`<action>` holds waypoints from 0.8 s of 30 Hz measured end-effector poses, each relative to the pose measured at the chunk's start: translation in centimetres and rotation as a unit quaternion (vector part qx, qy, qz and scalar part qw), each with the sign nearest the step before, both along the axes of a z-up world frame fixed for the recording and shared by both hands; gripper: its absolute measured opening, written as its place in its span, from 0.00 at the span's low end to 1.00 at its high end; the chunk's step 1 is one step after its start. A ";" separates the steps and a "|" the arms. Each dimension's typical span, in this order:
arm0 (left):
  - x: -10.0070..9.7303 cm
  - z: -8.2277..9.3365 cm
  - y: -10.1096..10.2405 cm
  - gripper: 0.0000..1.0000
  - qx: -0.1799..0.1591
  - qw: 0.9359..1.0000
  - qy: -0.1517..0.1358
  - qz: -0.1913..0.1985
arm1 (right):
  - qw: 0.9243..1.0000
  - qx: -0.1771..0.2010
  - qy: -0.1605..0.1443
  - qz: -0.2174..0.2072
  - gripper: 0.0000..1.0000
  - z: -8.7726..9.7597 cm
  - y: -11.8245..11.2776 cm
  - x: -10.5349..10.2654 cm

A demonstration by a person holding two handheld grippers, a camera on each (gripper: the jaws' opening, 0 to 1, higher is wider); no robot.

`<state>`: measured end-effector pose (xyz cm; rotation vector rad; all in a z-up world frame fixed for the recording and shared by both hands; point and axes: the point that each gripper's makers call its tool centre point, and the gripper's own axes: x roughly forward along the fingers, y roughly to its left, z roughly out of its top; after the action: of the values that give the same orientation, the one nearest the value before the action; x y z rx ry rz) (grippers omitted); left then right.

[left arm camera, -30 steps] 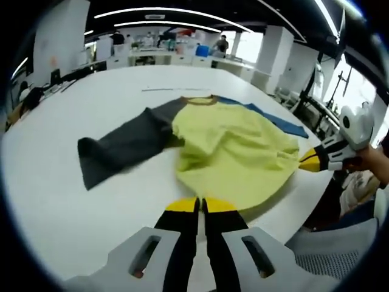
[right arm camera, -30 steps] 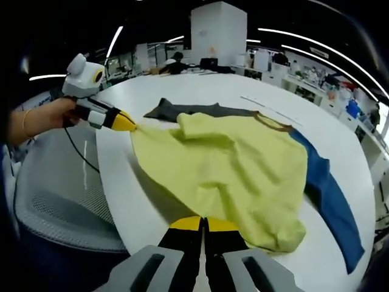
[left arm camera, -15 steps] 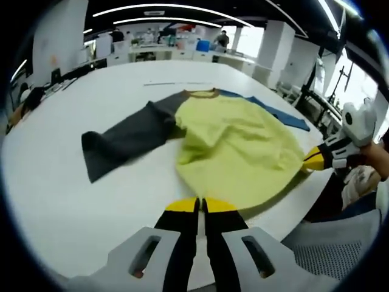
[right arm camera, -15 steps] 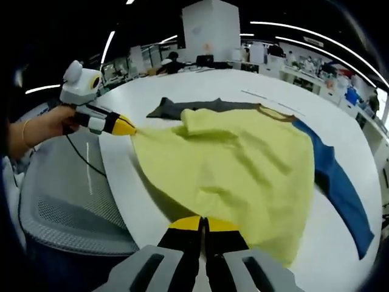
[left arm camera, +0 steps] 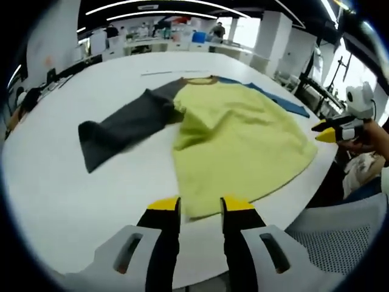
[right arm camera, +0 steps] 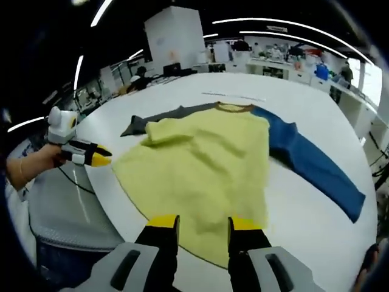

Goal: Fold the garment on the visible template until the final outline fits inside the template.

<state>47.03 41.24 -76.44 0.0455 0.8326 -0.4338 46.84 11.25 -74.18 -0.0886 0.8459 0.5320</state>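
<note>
Lying limp on the white tabletop [left arm camera: 55, 182], the soft light garment [left arm camera: 237, 137] is best pinched at its hem, both tongs [left arm camera: 200, 210] [right arm camera: 203, 228] being released.

The garment [left arm camera: 237, 137] has a plain yellow-green body, one dark grey sleeve [left arm camera: 124, 128], one blue sleeve [right arm camera: 316, 167] and a brown neck band [right arm camera: 236, 107]. It lies on a plain white bench [left arm camera: 55, 176]. Both the left gripper [left arm camera: 200, 207] and the right gripper [right arm camera: 203, 224] have black jaws with yellow tips and pale grey bodies.
</note>
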 end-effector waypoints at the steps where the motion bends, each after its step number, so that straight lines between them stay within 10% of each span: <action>1: 0.1 -0.2 0.0 0.26 0.001 1.000 0.002 -0.002 | 1.000 -0.007 0.004 -0.009 0.33 -0.3 -0.7 -0.1; 24: 0.3 -2.1 -0.1 0.20 0.028 0.999 0.019 -0.012 | 0.992 -0.044 0.063 -0.104 0.20 -4.7 -4.5 -2.3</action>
<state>47.37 41.13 -78.55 0.0990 0.8814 -0.4352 44.56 6.71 -78.89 -0.0470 0.9898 0.3069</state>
